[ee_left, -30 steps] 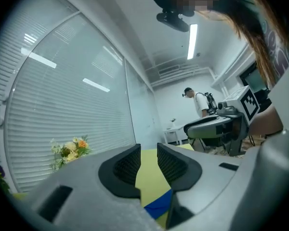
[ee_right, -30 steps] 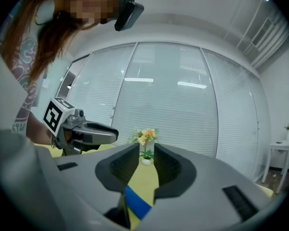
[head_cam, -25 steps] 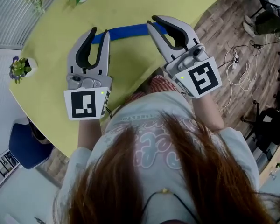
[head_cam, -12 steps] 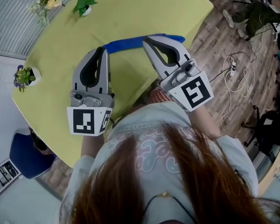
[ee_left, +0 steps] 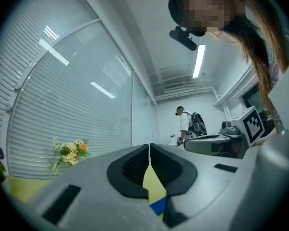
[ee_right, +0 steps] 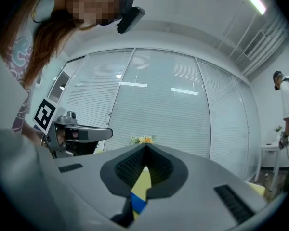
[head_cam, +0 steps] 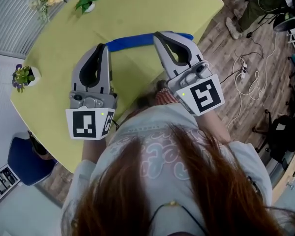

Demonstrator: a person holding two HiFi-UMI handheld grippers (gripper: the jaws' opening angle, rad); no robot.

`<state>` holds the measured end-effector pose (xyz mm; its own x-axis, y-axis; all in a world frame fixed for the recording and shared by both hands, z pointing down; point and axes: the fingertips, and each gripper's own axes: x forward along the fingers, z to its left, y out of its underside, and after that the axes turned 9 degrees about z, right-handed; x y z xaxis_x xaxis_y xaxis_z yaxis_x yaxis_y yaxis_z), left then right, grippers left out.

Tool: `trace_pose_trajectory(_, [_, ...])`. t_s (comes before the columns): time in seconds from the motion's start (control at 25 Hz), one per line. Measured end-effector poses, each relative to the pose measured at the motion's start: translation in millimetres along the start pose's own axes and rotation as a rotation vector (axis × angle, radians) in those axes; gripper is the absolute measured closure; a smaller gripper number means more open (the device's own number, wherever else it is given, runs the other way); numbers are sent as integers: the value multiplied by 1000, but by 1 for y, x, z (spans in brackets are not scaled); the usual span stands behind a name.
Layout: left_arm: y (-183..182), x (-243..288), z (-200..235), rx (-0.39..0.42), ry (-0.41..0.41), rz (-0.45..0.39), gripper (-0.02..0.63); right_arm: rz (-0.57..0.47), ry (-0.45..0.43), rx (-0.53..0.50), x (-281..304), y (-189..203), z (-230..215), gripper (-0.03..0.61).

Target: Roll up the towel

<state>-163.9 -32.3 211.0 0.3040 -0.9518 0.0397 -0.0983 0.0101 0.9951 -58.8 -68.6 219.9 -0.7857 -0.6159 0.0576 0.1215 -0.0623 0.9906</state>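
As far as I can judge from the head view, the rolling is done or very nearly: the towel (head_cam: 133, 42) lies as one long, narrow blue roll across the desk (head_cam: 137, 6). The left tongs (head_cam: 103, 47) and right tongs (head_cam: 160, 34) sit over its two end parts. Both are pressed together and pinch nothing. What is left, I think, is at most tidying the ends, which the tongs hide from above.

Only the head view shows the roll's full length, yet it cannot show whether the tips touch the cloth. Each gripper view settles the grip instead: the pads meet at the tip, with only yellow desk and a sliver of blue showing through the gap lower down. The left gripper view alone shows a person (ee_left: 183, 124) standing far across the room.
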Motion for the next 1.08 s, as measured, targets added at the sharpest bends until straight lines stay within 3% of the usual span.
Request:
trace_pose_trajectory(0.44, [6, 3, -6, 9, 10, 23, 592, -16, 67, -29, -6, -5, -4, 575])
trace_pose_trajectory(1.08, [2, 0, -12, 16, 18, 19, 594, -16, 59, -11, -12, -5, -2, 575])
